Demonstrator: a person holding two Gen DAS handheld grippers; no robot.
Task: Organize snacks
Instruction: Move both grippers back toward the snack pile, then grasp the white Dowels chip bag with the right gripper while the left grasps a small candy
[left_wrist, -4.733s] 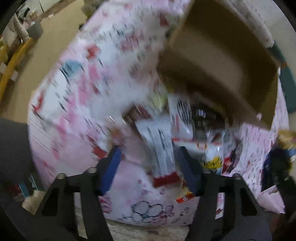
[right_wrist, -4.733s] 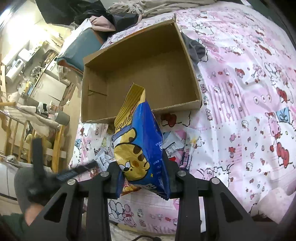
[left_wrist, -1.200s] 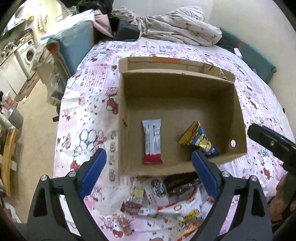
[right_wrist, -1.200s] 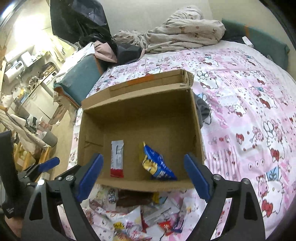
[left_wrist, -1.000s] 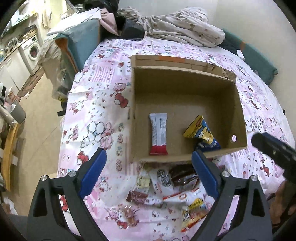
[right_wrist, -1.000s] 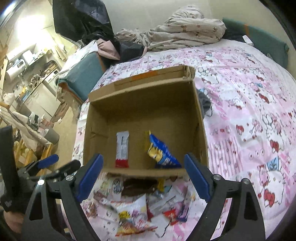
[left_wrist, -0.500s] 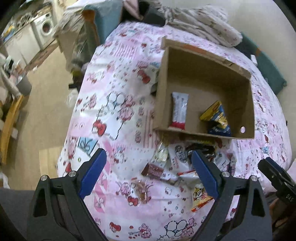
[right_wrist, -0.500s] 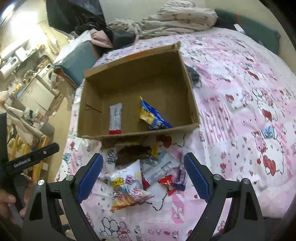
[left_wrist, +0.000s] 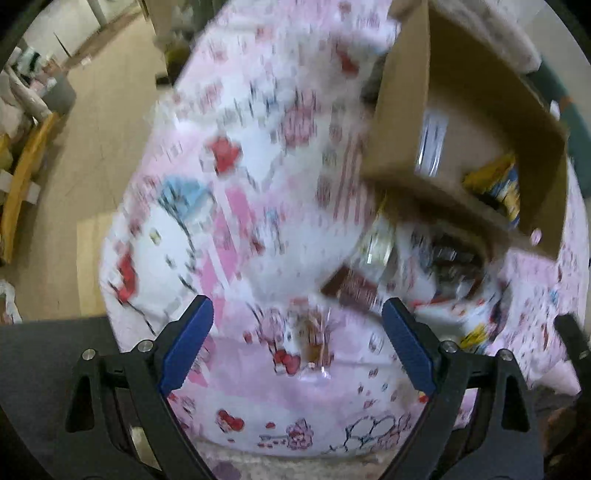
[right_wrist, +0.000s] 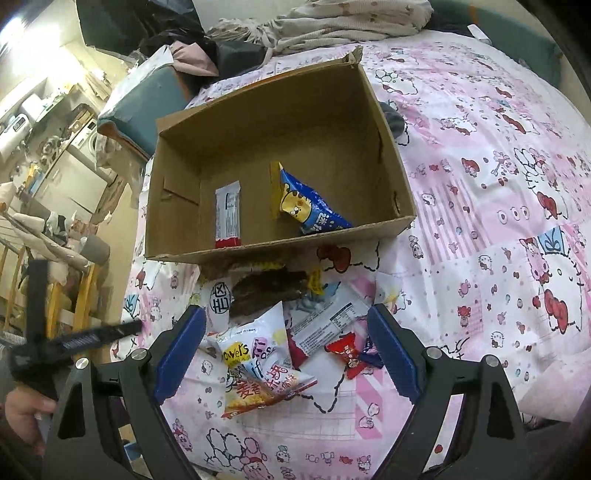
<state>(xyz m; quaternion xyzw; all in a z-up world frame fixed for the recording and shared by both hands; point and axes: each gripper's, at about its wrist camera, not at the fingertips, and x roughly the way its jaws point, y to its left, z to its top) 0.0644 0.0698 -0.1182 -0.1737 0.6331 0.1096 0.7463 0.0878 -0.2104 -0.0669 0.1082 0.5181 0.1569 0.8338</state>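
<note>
Early stage: only a bar (right_wrist: 228, 215) & blue bag (right_wrist: 308, 206) lie in the box (right_wrist: 388, 155), snack pile (right_wrist: 280, 325) at its 6 o'clock on the bed (right_wrist: 498, 184); right claw (right_wrist: 286, 349) wide open, empty, left claw (left_wrist: 297, 343) open, just narrowing, empty.

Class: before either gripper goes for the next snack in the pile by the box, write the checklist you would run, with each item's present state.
1. Right gripper empty and open: ok.
2. Left gripper empty: ok; its jaws have just been closing a little.
3. Box has room: ok, only a white bar and a blue bag inside.
4. Pile lies between the right fingers: ok.
5. Left view sharp enough to aim: not ok, blurred.
</note>
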